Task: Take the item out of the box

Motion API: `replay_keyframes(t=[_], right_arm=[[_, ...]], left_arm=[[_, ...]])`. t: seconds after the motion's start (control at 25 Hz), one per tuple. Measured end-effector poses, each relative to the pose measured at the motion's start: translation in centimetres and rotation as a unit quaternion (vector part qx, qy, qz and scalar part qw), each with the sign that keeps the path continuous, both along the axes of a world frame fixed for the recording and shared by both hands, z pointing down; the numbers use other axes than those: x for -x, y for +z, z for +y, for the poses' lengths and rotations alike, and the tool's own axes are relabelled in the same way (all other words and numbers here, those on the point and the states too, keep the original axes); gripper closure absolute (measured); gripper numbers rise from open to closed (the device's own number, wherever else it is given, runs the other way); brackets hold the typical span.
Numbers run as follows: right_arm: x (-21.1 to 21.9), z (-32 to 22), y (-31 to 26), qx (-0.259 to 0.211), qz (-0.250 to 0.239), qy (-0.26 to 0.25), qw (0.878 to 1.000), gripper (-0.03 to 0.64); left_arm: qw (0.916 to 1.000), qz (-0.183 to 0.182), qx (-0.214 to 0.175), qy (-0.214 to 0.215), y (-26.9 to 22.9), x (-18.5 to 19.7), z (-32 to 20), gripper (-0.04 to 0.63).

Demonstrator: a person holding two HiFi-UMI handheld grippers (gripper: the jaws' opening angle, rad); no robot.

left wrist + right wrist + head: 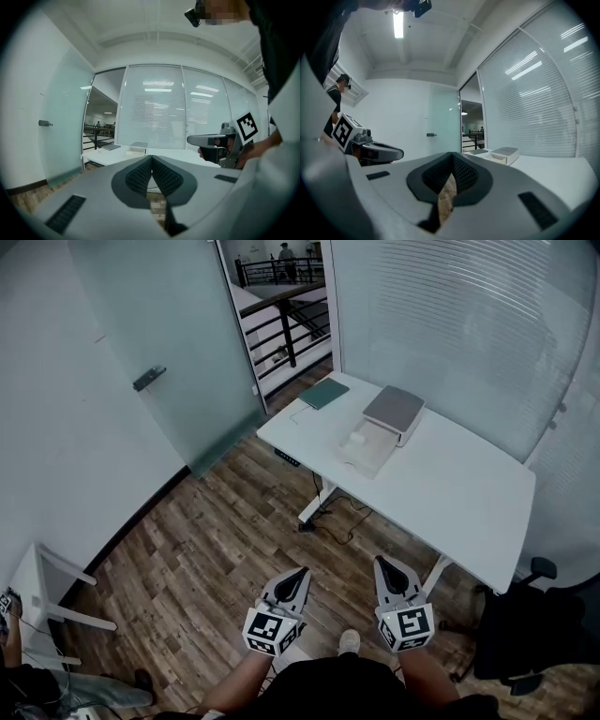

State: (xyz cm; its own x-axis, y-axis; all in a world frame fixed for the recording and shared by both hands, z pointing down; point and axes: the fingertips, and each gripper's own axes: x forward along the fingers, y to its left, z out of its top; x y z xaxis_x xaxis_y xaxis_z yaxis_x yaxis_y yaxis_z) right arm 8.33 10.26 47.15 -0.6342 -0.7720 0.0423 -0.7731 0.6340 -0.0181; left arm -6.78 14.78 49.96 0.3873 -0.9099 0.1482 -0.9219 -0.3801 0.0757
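A white box with a grey lid (pixel 394 411) rests near the far end of the white table (pixel 469 493), with a white open part (pixel 364 449) against its near side. I cannot see what it holds. The box is small and distant in the left gripper view (pixel 138 147) and the right gripper view (pixel 506 153). Both grippers hover over the wooden floor, well short of the table. My left gripper (pixel 302 572) is shut and empty, its pads meeting (pixel 151 157). My right gripper (pixel 382 562) is also shut with nothing in it (pixel 452 155).
A green notebook (pixel 324 393) lies at the table's far corner. Cables (pixel 337 521) trail under the table. A frosted glass door (pixel 148 379) stands at the left, a black office chair (pixel 525 634) at the lower right, a small white stand (pixel 56 587) at the lower left.
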Motion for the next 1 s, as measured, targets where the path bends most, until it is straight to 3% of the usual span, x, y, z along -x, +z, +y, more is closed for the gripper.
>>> replay_keyframes(t=[0.56,1.0], right_arm=[[-2.7,-8.3,1.3,0.01,-0.011,-0.021,1.0,0.612],[-1.9,-10.8,2.2,0.019,-0.018,-0.048,0.998,0.611]], left_arm=[[0.9997,-0.014,0.016,-0.015,0.7,-2.9,-7.9,0.583],[0.9989,-0.011,0.017,-0.043,1.9,-3.1,-10.2,0.583]])
